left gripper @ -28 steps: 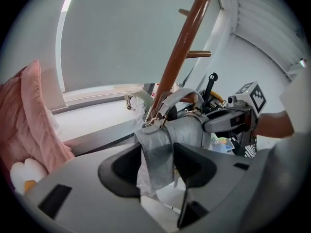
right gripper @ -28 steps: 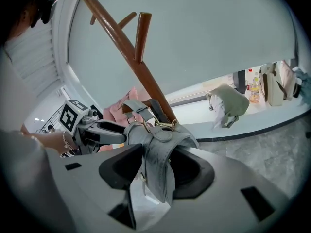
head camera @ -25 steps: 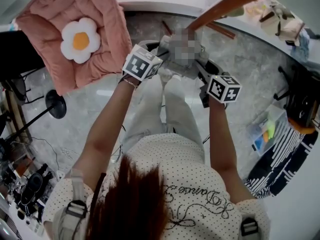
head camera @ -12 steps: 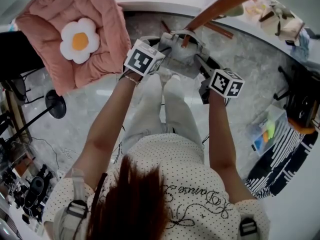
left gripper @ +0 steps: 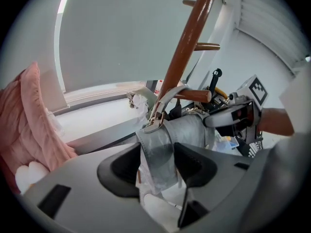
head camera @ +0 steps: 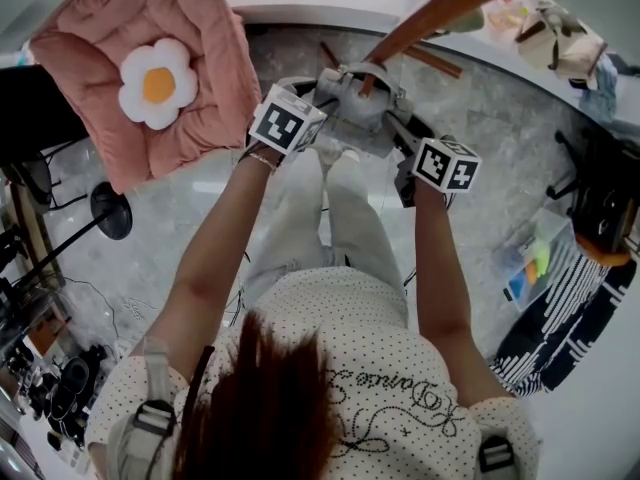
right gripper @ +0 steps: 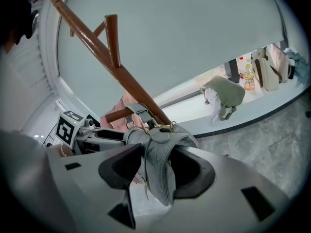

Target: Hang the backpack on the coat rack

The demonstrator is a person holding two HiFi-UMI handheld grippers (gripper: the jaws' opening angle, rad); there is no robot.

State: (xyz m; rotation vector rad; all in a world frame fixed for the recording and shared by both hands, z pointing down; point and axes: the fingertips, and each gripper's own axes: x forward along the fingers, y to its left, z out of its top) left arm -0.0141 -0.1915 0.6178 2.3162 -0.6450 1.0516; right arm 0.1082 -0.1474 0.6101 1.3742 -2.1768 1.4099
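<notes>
The grey backpack is held up against the brown wooden coat rack, between the two grippers; its top strap is arched over a short peg (the lowest one seen in the left gripper view). The left gripper is clamped on a fold of the bag's grey fabric; the right gripper is closed on the opposite side, its jaws having just been eased slightly wider, with the fabric between them and touched by both pads.
</notes>
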